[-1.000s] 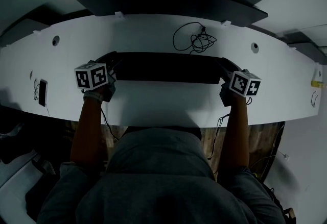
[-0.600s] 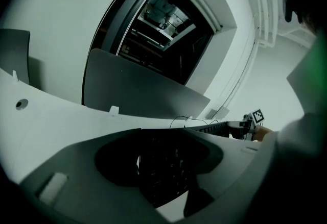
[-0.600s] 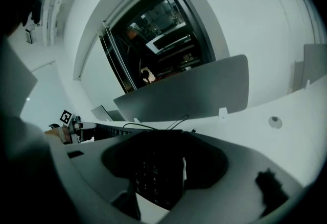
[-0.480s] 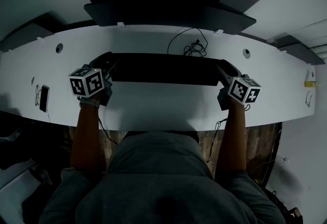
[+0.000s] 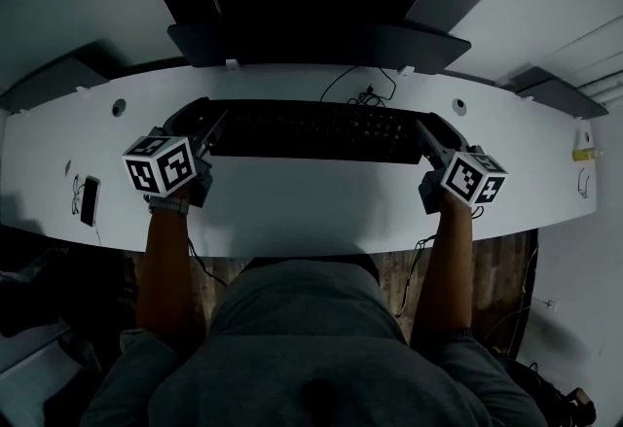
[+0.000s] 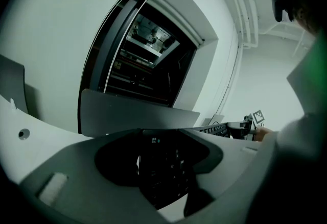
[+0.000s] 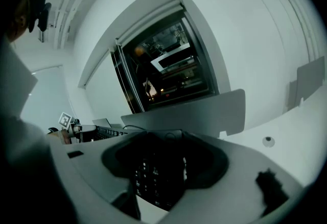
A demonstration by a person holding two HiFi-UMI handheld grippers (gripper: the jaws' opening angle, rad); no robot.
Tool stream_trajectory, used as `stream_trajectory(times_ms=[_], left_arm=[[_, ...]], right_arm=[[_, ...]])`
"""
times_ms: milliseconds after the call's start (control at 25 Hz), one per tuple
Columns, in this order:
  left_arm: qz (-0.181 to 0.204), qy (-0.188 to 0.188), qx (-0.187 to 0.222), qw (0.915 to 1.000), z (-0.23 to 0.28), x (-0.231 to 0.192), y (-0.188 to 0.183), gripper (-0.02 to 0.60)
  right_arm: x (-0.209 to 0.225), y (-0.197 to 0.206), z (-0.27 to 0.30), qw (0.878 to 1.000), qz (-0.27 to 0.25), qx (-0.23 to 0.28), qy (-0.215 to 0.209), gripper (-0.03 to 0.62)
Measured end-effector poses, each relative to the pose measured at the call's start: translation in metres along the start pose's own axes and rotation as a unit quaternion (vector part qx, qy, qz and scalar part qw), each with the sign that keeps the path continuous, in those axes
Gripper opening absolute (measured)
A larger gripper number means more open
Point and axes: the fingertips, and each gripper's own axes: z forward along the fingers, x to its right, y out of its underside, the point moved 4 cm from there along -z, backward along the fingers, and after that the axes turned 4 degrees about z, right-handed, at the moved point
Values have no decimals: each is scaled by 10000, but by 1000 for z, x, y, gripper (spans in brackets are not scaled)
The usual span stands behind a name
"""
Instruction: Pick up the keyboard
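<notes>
A long black keyboard (image 5: 316, 131) is held over the white curved desk (image 5: 311, 206), its keys facing up toward the head view. My left gripper (image 5: 201, 124) is shut on the keyboard's left end, and my right gripper (image 5: 435, 131) is shut on its right end. In the left gripper view the keyboard (image 6: 164, 174) fills the gap between the jaws of the left gripper (image 6: 163, 167). The right gripper view shows the same thing, with the keyboard (image 7: 156, 179) clamped in the right gripper (image 7: 158, 172). The contact points themselves are in shadow.
A dark monitor on a grey base (image 5: 321, 44) stands behind the keyboard. A black cable (image 5: 368, 88) lies coiled just past it. A phone (image 5: 88, 199) rests near the desk's left front edge, and a small yellow item (image 5: 582, 154) at far right. Round holes (image 5: 119, 107) pierce the desk.
The keyboard, held at both ends, has come up and toward the monitor, and its keys now show. It now covers part of the cable coil.
</notes>
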Motion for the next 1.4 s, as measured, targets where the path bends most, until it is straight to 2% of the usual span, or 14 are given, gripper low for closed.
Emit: stream_trajectory(times_ms=[440, 680, 1400], left_arm=[[333, -5, 524, 9981, -33, 17, -46, 207], [436, -39, 700, 9966, -14, 51, -82, 207], [678, -206, 1323, 9887, -44, 89, -123, 209]], right_arm=[[-32, -40, -30, 9979, -262, 584, -85, 221], [-8, -82, -49, 9959, -356, 817, -141, 221], [-22, -133, -81, 9866, -723, 1390, -456, 221]])
